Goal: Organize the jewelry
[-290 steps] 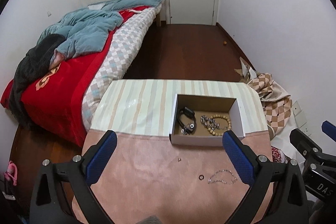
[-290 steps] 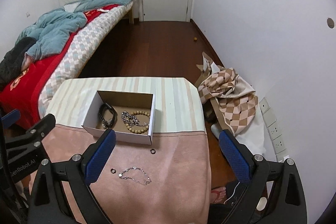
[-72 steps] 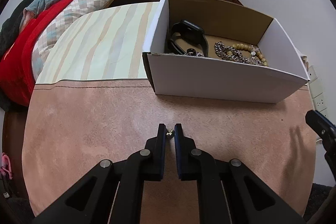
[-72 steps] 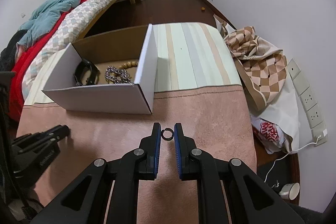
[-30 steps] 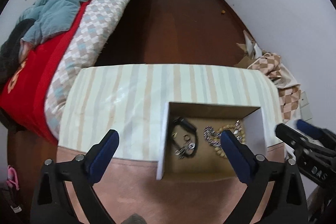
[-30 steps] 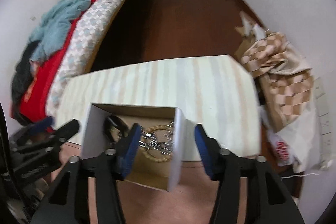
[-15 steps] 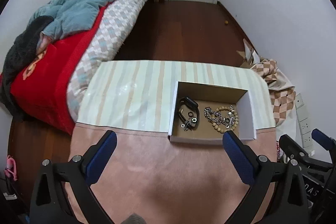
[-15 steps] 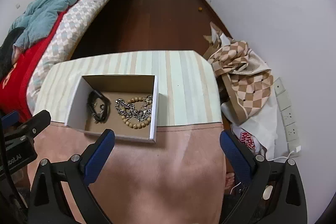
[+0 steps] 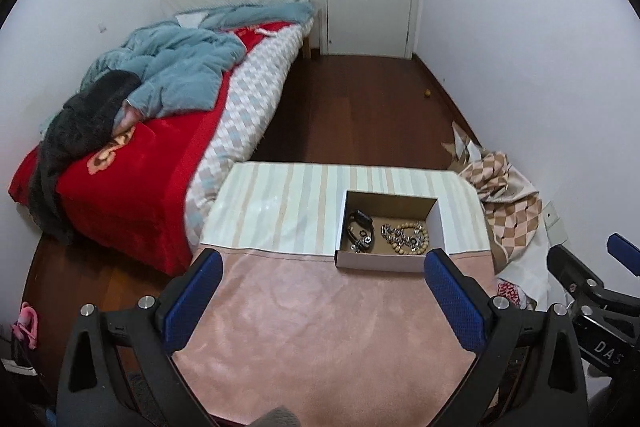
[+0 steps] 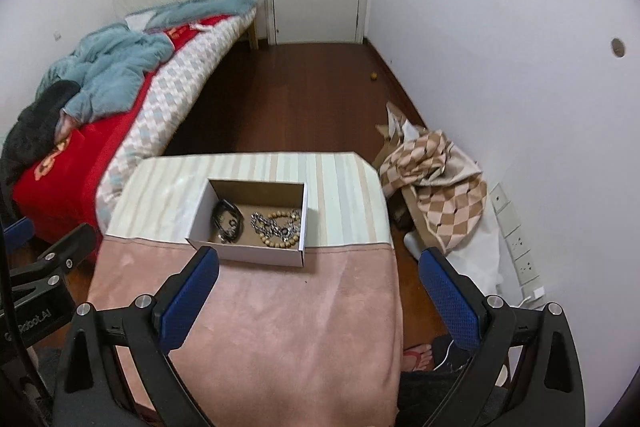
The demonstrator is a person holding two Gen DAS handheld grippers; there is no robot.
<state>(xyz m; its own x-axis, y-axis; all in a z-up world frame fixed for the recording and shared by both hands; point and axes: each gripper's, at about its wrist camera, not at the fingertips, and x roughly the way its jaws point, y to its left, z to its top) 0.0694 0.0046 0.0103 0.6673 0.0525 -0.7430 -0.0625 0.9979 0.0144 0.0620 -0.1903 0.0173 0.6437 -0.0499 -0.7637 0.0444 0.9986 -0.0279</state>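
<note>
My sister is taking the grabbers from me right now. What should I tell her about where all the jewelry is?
Left gripper: open, holding nothing, above the pink cloth.
Right gripper: open, holding nothing.
Box: on the table, where the pink cloth meets the striped cloth.
In the box: black watch, silver chain, bead bracelet.
Done: no jewelry shows loose on the cloth.
Left: probably nothing; just check the table edges.

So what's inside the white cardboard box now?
White cardboard box: black watch, silver chain, wooden bead bracelet. The near wall hides the floor strip behind it; smaller pieces are too small to tell.
</note>
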